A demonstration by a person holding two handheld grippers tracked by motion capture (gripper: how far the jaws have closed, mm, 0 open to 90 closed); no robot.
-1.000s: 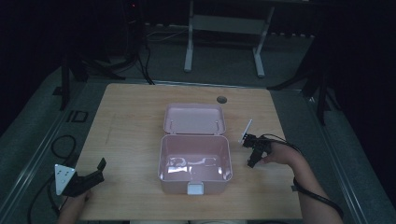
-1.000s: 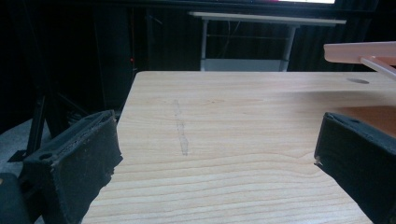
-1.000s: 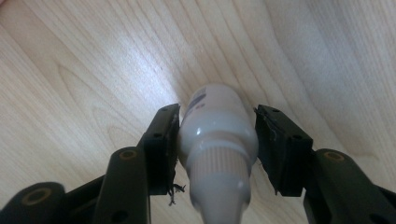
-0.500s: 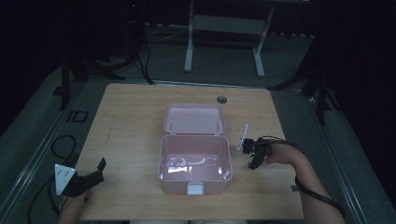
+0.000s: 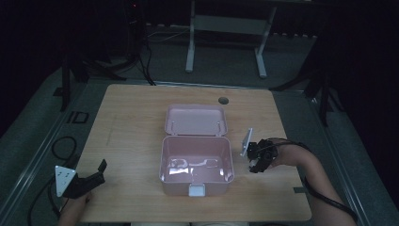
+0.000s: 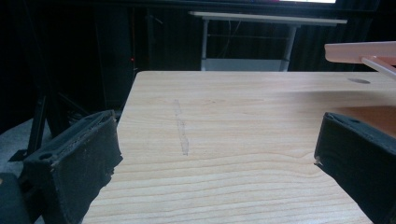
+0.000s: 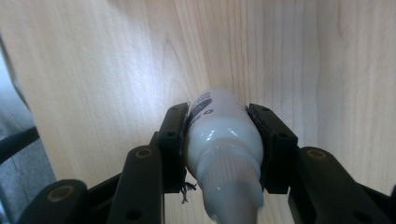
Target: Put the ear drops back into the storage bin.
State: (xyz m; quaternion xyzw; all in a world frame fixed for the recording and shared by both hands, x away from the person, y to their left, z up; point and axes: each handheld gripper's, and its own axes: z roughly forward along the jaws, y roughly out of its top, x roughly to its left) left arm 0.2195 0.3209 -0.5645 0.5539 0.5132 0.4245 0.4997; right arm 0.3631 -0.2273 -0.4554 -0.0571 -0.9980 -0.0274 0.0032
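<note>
A white squeeze bottle with a ribbed cap and a dark label is clamped between the jaws of my right gripper, above bare wood. In the high view the right gripper hovers just right of an open pink box, whose lid lies flat behind it. Something pale and glossy lies on the box floor. My left gripper rests at the table's front left corner, open, with nothing between its jaws. In its own view the left gripper frames bare tabletop.
The wooden table has a round cable hole at the back. A white latch sits on the box's front wall. Cables lie on the floor at the left, and a white stand is beyond the table.
My right gripper has shifted slightly toward the front edge of the table with the bottle in it. The left gripper has stayed put.
</note>
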